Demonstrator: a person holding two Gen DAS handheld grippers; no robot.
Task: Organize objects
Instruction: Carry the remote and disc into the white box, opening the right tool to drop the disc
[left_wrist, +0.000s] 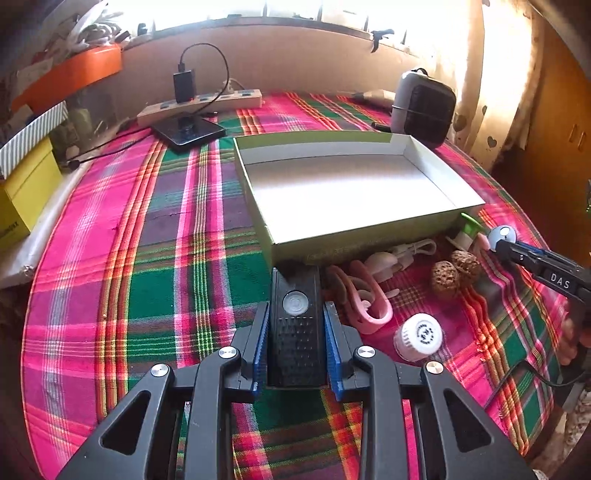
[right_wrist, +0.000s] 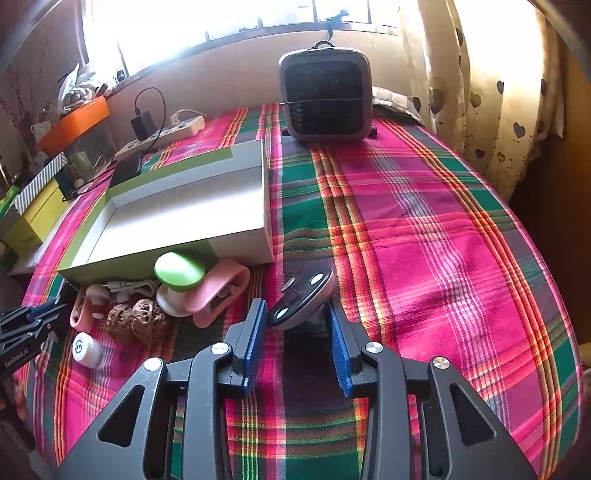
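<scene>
My left gripper (left_wrist: 295, 314) is shut on a black ribbed device with a round button (left_wrist: 295, 325), held just in front of the near wall of an open green-and-white box (left_wrist: 354, 236). My right gripper (right_wrist: 298, 314) is open around a small grey-and-black oval gadget (right_wrist: 301, 295) on the plaid cloth; the pads do not touch it. Beside the box lie pink clips (left_wrist: 365, 295), two walnuts (left_wrist: 456, 273), a white bottle (left_wrist: 419, 338), a white cable (left_wrist: 413, 251) and a green-capped item (right_wrist: 180, 275).
A grey heater (right_wrist: 325, 99) stands at the table's far right. A power strip (left_wrist: 199, 105) with charger and a black phone (left_wrist: 188, 131) lie at the back left. Yellow and striped boxes (left_wrist: 22, 184) sit off the left edge. A curtain (right_wrist: 480, 92) hangs right.
</scene>
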